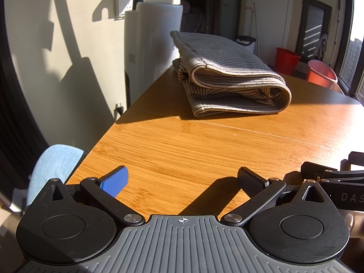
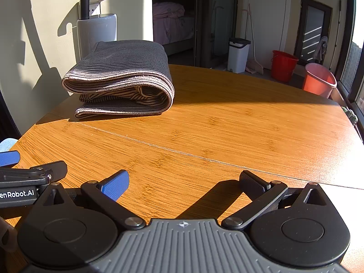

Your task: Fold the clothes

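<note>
Both grippers, left gripper (image 1: 182,178) and right gripper (image 2: 184,182), hover with fingers apart and empty while the striped garment (image 2: 120,77) sits folded upper left on the worktop (image 2: 227,132), so folding looks finished.

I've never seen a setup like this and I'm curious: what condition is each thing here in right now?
Striped garment: folded into a neat stack, lying on the table.
Left gripper: open, holding nothing, apart from the garment.
Right gripper: open, holding nothing, apart from the garment.
Table: sunlit, bare apart from the garment.
White bin: lid shut.
Red bucket: upright on the floor.
</note>
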Available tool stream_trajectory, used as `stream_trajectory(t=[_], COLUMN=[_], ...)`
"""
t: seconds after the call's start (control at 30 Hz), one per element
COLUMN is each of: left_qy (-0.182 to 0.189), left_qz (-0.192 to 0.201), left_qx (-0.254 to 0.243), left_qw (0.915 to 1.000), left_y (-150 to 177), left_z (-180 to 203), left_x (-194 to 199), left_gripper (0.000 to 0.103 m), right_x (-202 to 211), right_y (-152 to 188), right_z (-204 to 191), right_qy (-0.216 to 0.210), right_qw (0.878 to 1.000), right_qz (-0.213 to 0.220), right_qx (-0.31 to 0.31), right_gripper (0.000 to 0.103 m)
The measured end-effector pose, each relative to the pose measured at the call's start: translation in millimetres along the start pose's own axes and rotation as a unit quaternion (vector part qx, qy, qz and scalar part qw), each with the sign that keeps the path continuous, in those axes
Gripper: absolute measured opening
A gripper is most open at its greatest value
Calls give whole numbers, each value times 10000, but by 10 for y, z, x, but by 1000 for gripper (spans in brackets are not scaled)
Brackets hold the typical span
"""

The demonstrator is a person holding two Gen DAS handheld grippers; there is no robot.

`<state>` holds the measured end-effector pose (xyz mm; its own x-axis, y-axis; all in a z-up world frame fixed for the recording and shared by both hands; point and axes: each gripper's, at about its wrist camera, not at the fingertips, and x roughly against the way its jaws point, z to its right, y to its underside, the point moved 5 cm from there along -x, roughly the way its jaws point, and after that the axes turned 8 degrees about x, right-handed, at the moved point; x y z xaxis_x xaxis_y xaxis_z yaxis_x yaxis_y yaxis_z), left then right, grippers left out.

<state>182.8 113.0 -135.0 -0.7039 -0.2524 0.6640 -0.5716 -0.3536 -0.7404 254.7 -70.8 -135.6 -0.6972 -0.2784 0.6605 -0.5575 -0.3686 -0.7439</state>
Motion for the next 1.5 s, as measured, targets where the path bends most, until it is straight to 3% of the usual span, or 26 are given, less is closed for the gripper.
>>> stream_trajectory(t=[1.5], left_qy=[-15], left_qz=[6], left_qx=[-6], left_qw=[10000], left_y=[2], left_z=[1], left_x=[3], left_gripper=[103], right_x=[-9], right_y=[-6], right_z=[-9], right_qy=[13], right_qw=[10000], right_qz=[9], right_qx=[4], right_gripper=[103])
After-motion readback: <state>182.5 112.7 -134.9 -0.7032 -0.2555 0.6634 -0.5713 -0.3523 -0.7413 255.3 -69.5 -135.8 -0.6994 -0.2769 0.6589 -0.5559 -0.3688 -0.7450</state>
